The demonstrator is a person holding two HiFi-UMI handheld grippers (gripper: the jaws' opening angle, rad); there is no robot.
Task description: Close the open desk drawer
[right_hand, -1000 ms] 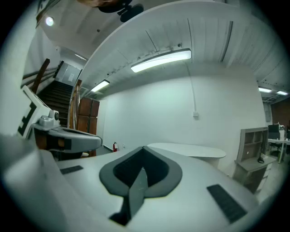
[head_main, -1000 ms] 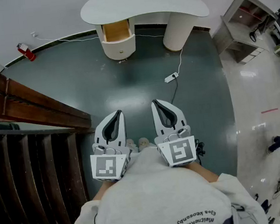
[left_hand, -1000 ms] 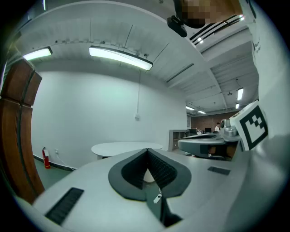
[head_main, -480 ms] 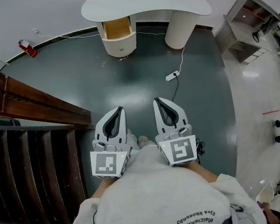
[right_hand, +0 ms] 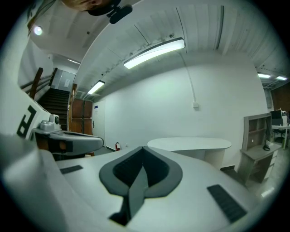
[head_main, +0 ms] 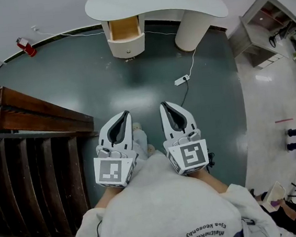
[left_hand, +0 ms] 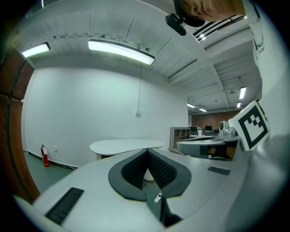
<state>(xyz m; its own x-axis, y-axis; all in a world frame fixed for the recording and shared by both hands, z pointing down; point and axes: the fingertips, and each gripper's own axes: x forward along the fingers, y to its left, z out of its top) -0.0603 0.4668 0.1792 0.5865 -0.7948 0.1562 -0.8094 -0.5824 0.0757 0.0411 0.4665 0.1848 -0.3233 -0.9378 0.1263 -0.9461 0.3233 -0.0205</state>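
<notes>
Step in hand looks like the approach: nothing is touched yet, and the person stands well apart from the surface (head_main: 151, 2), across the dark green floor (head_main: 81, 80).

Left to right, head view:
- Red fire extinguisher (head_main: 23, 47) by the far wall, wooden staircase (head_main: 31, 154) along the left edge.
- Left tool (head_main: 122, 115) is held out front, jaws together, nothing between them.
- Open drawer (head_main: 124, 29) is at the far end, under the left part of the white kidney-shaped surface, pulled out of its rounded pedestal (head_main: 127, 49) toward the person.
- Right tool (head_main: 165, 108) sits just beside the left one, jaws likewise closed and empty.
- White power strip (head_main: 181, 80) and its cable lie on the floor between the person and the surface's round leg (head_main: 187, 32).
- Grey shelf unit (head_main: 262, 27) is at far right.

Next move, probably: walk up, stay clear of the cable, set a closed tool tip flat on the drawer front and push straight in until flush with the pedestal. No grasp needed.

Containers: the drawer shows a wood-coloured interior with no contents visible, though it is too far away to be sure. The shelf unit holds a few dark items that can't be identified.
</notes>
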